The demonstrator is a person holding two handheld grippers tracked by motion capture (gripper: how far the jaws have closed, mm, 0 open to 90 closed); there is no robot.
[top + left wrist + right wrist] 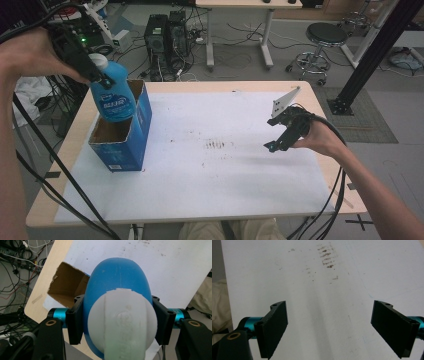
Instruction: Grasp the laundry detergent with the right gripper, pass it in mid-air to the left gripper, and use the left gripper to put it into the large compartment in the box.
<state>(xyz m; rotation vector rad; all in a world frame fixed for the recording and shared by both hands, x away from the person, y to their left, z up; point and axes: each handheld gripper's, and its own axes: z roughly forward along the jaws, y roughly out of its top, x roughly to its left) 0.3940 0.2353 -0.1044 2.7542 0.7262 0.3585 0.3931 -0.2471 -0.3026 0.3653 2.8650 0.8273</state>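
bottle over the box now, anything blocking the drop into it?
Nothing visible. The left tool grips the blue bottle at its neck, its base over the open top of the blue carton. The brown interior seen past the bottle in the left gripper view looks empty. The right tool hovers open, far off.

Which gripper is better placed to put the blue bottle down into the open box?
Left. The left gripper is shut on the blue bottle, right above the open box. The right gripper is open, holds nothing, and hangs over the white sheet, far from the box.
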